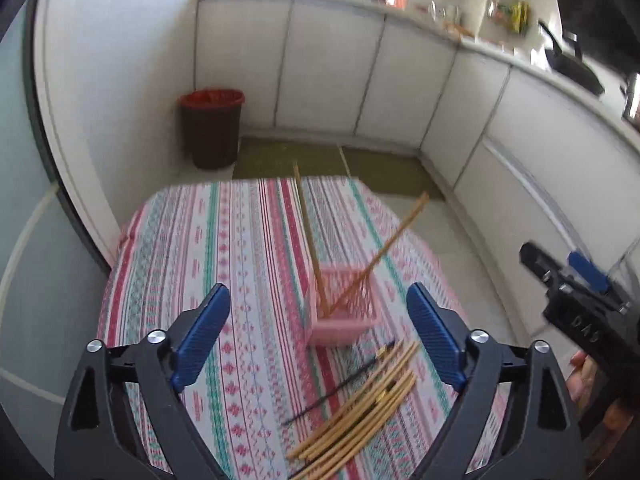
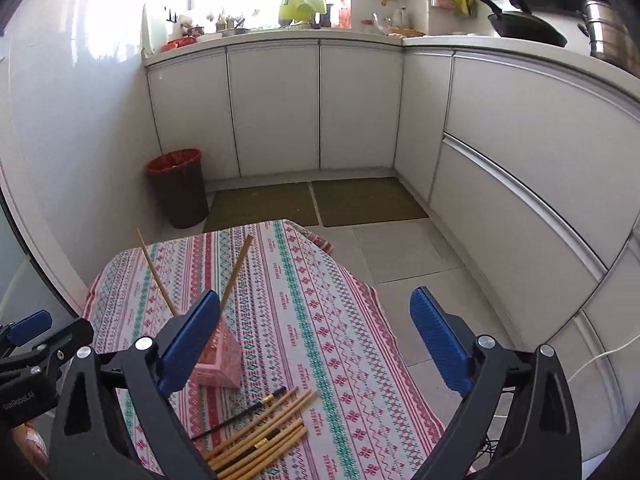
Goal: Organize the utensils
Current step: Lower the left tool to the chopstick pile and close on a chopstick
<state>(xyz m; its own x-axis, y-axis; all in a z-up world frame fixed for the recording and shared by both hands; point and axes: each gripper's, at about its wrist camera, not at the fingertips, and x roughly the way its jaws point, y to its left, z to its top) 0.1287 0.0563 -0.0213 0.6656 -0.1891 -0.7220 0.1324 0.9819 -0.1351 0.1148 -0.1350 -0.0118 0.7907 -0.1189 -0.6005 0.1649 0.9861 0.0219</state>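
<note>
- both my left gripper and right gripper hang with jaws apart, empty.
- two sticks lean in the pink plastic basket at twelve o'clock.
- loose bamboo chopsticks lie at six o'clock; next i'd pinch one.

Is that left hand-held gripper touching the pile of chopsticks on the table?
Apart. In the left wrist view the left hand-held gripper stands open above the chopsticks, with striped tablecloth visible between its blue pads and the pile.
</note>
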